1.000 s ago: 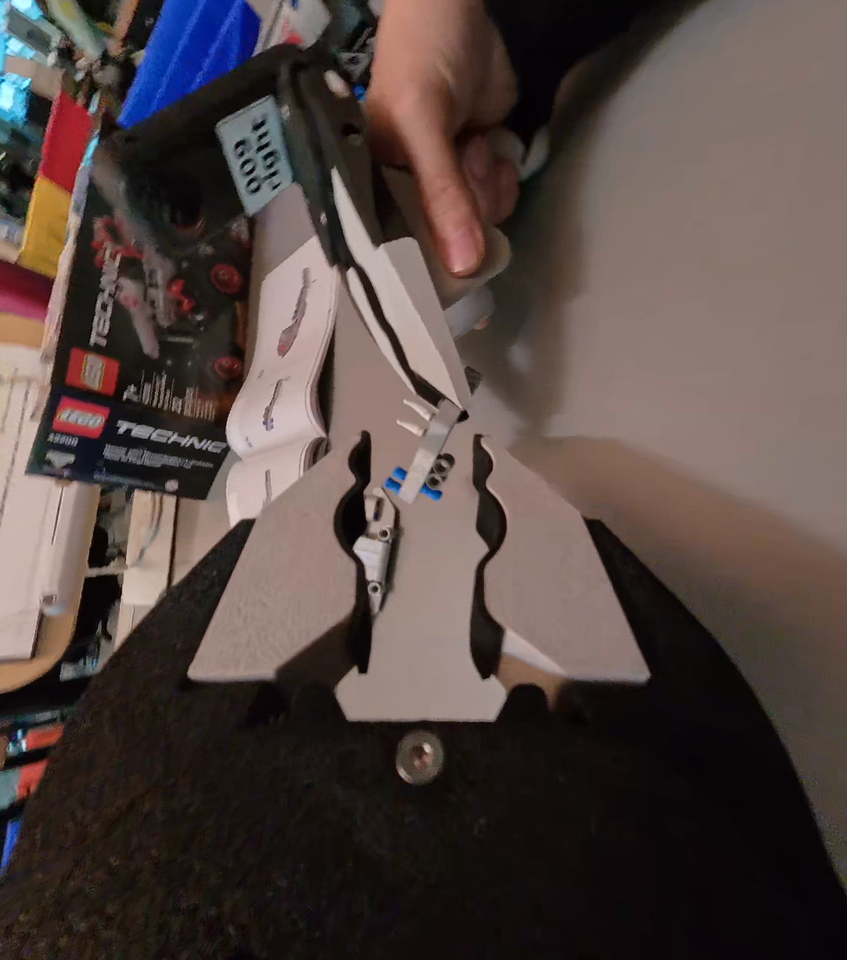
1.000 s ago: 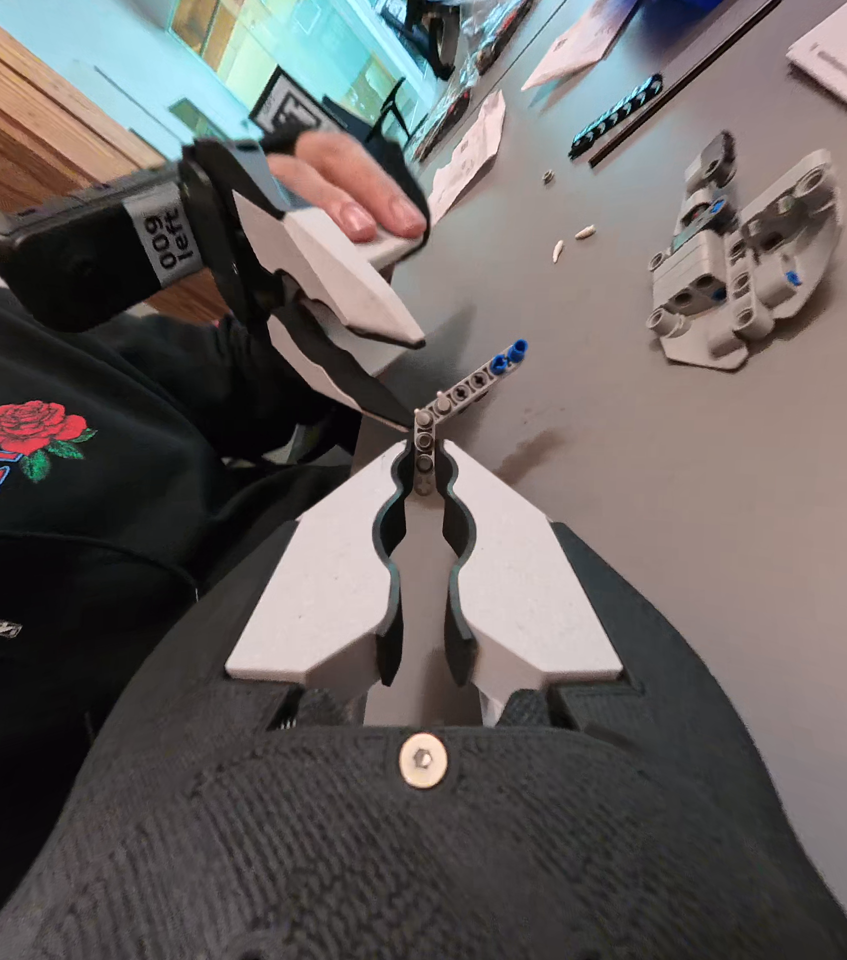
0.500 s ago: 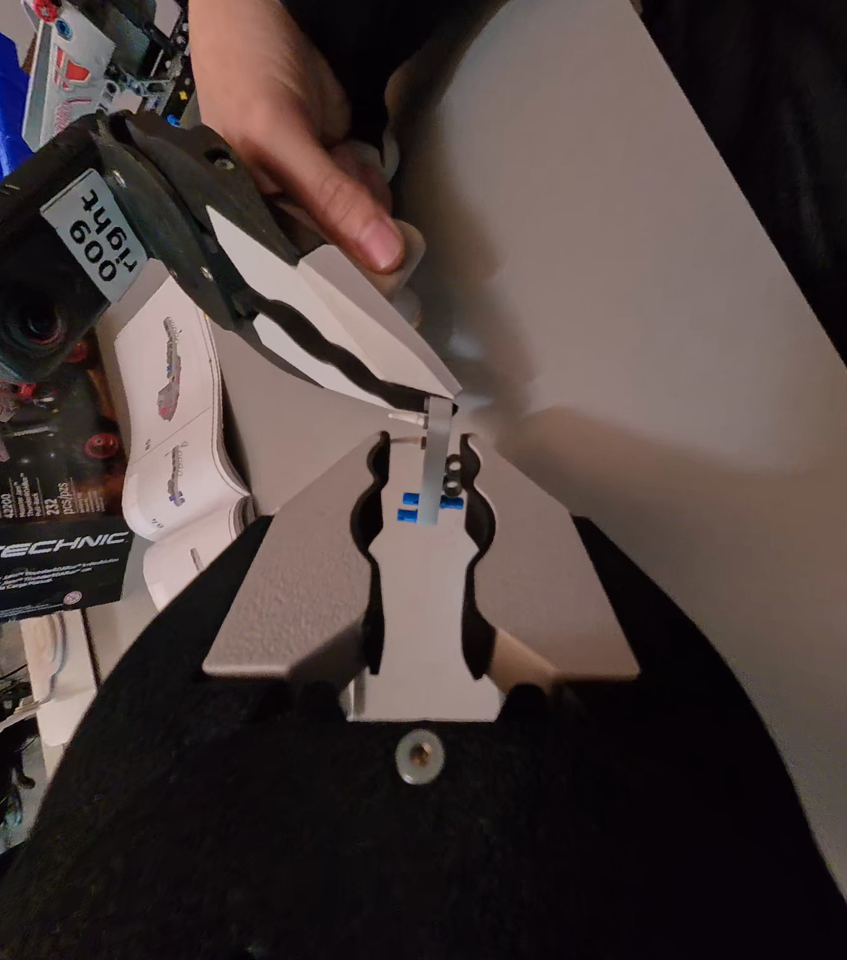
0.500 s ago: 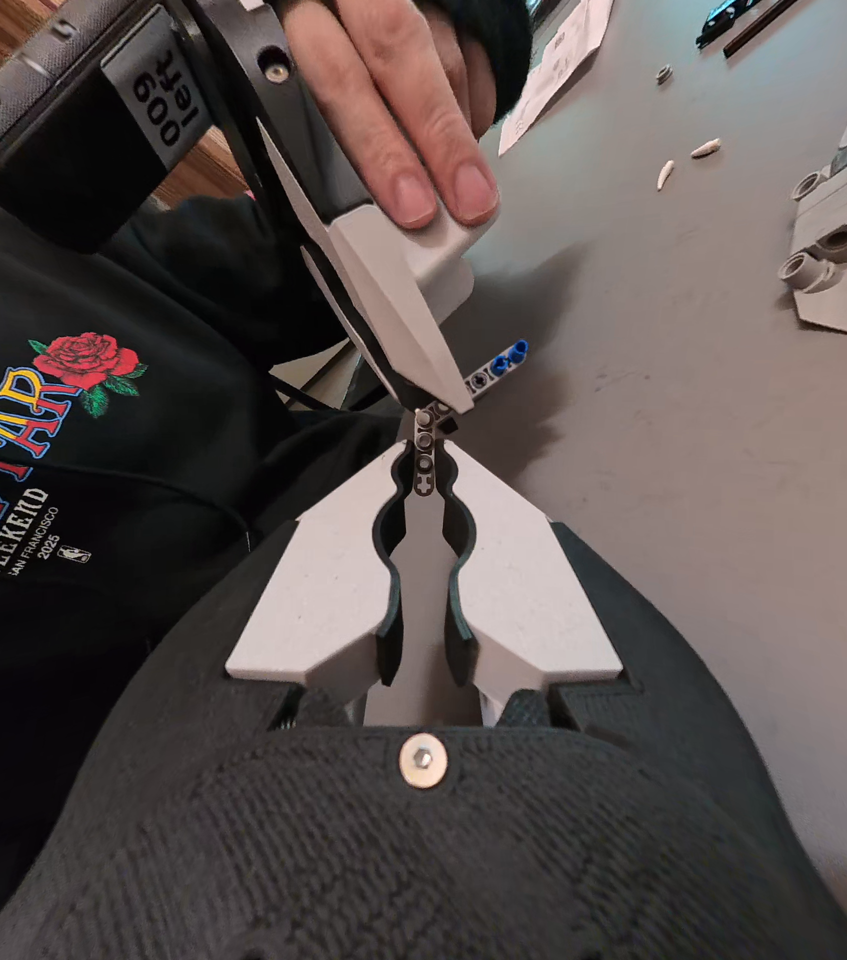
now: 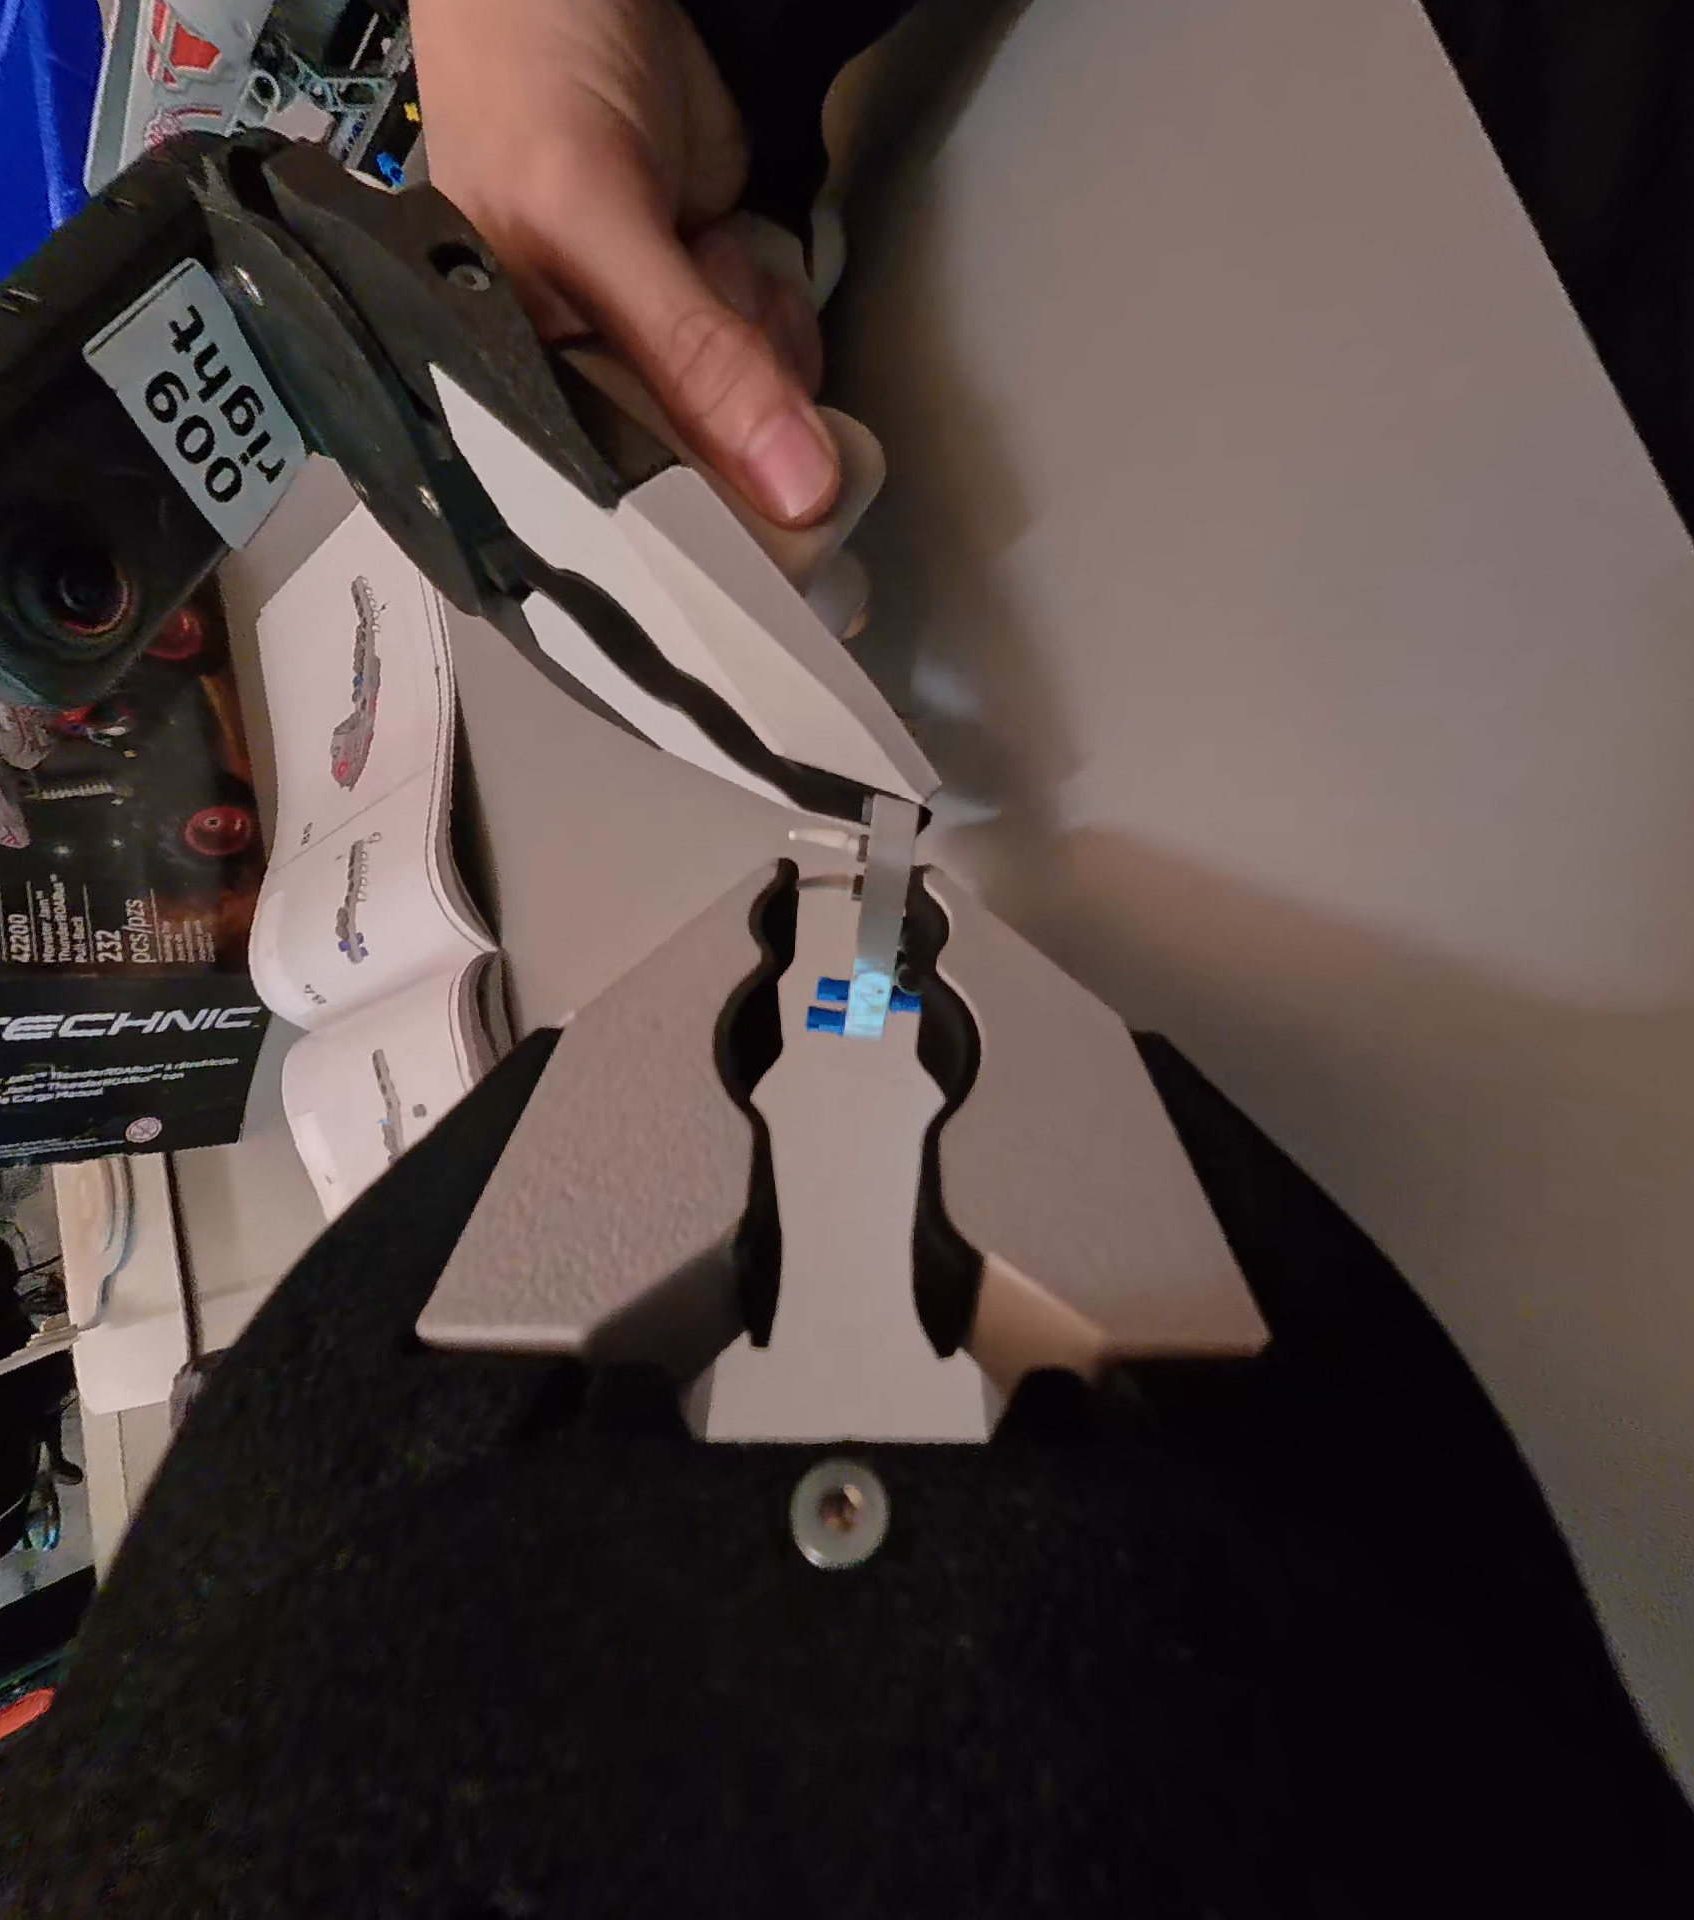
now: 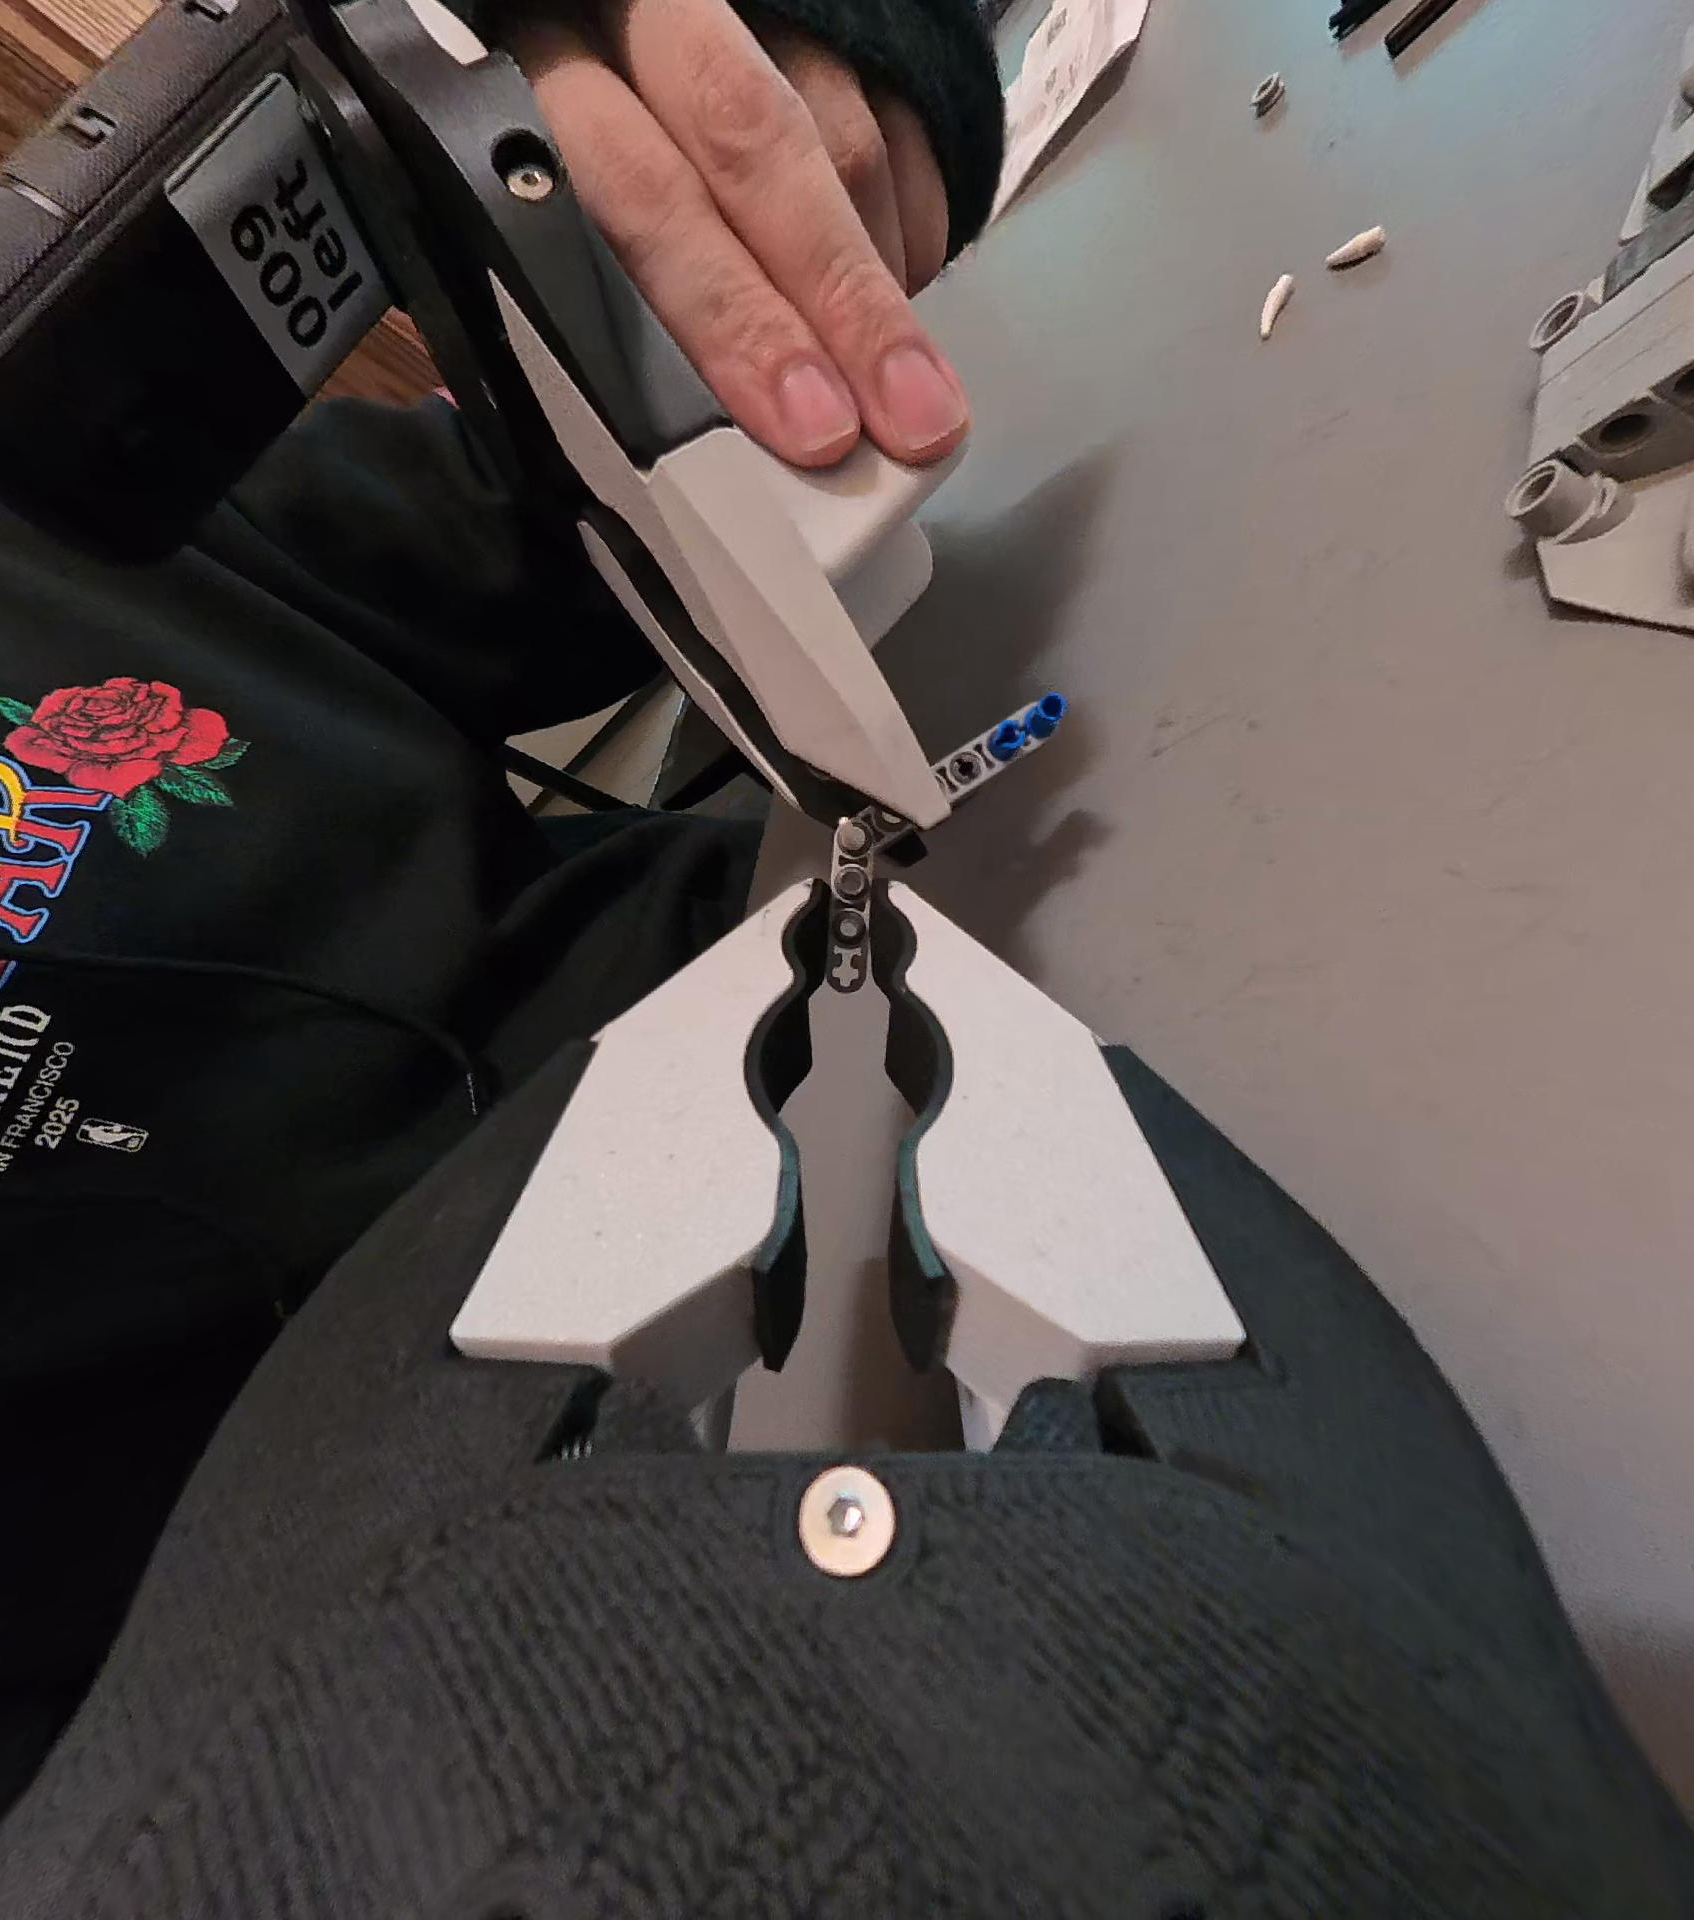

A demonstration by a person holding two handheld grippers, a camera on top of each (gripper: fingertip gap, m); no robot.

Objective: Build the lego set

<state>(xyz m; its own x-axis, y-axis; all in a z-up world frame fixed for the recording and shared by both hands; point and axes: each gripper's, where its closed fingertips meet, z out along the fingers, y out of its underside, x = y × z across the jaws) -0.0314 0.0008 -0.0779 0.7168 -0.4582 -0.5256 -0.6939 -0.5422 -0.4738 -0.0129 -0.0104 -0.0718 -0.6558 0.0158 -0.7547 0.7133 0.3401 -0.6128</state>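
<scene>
A grey bent Technic beam (image 6: 848, 935) with two blue pins (image 6: 1025, 722) at its far end hangs in the air over the grey table (image 6: 1342, 1039). My right gripper (image 6: 850, 894) is shut on the beam's short arm. My left gripper (image 6: 910, 831) comes in from the upper left, its tips on either side of the long arm. In the left wrist view the beam (image 5: 884, 894) stands edge-on between the left gripper's (image 5: 855, 878) fingers. It lies near the right finger, with a gap to the left one. The right gripper (image 5: 910, 810) holds the beam's top end there.
A grey part-built assembly (image 6: 1653, 416) lies on the table at the right, with two small white pieces (image 6: 1274, 307) near it. A dark set box (image 5: 64, 935) and an open instruction booklet (image 5: 365, 779) lie to the left. A person's black top (image 6: 147, 935) is close behind. My two grippers' fingertips are within a few centimetres of each other.
My left gripper has moved in over the beam and its fingers have narrowed around it. My right gripper has kept hold of the beam throughout.
</scene>
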